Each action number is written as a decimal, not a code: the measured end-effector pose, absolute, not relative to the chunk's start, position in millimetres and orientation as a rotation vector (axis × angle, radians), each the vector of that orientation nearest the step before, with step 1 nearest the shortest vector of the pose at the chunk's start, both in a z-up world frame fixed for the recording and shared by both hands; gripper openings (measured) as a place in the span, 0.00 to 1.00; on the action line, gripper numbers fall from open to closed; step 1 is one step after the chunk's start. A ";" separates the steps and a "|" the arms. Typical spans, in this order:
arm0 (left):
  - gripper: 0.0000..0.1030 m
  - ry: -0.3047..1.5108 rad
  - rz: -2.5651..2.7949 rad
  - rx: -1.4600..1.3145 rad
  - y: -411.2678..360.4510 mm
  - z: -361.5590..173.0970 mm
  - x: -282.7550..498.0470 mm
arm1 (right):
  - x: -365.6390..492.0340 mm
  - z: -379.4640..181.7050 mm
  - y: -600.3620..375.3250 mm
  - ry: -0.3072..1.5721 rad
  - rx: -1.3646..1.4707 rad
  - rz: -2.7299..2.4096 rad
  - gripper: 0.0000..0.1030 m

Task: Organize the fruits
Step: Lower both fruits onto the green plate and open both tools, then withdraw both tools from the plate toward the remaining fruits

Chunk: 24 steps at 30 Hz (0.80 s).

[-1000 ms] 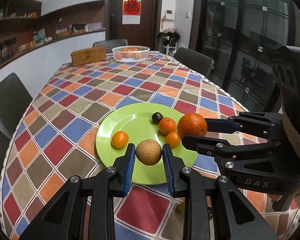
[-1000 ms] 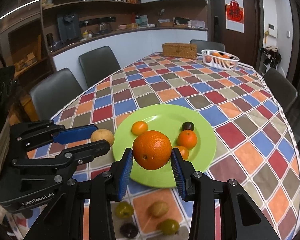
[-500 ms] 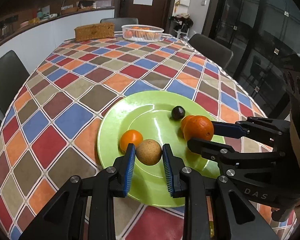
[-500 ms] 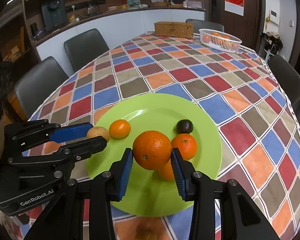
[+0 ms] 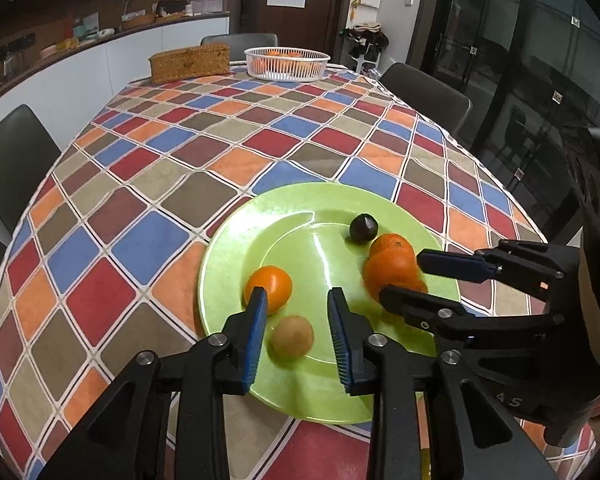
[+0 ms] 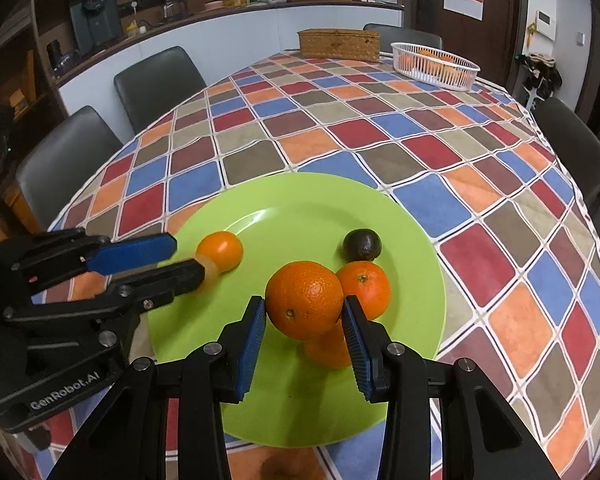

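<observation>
Left wrist view: your left claw (image 5: 296, 320) stands wide, a tan fruit (image 5: 291, 336) lying loose between its pads on the green plate (image 5: 300, 210). Your right claw (image 6: 304, 332) grips a large orange (image 6: 305, 299) just above that plate, not yet released. Three smaller fruits already sit there; little seems left.

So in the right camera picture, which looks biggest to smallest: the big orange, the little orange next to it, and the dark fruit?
1. Big orange, though it sits nearest the camera in the right tool, which adds to its size.
2. Little orange.
3. Dark fruit, farthest back on the green plate.
</observation>
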State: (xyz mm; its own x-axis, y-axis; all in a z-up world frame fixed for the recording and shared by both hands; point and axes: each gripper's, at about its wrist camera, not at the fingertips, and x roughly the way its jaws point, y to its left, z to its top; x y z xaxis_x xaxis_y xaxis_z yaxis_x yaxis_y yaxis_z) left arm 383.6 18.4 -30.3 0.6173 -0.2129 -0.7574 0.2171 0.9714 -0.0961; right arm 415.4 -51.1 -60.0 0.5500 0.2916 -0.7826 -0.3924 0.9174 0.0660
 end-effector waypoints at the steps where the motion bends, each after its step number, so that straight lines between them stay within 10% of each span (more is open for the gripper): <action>1: 0.31 0.867 -0.243 0.010 18.7 -29.1 382.2 | 413.3 -57.8 -52.0 0.893 -0.120 0.405 0.42; 24: 0.47 0.700 -0.194 0.072 -5.6 41.4 274.8 | 313.2 14.5 -88.8 0.678 -0.124 0.458 0.43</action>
State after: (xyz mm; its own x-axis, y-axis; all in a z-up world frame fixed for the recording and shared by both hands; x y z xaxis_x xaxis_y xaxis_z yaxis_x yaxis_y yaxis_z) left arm 274.8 -5.6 41.4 0.7475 -0.1532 -0.6464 0.2012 0.9796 0.0005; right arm 313.2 -88.8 14.5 0.6842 0.3677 -0.6298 -0.4472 0.8937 0.0360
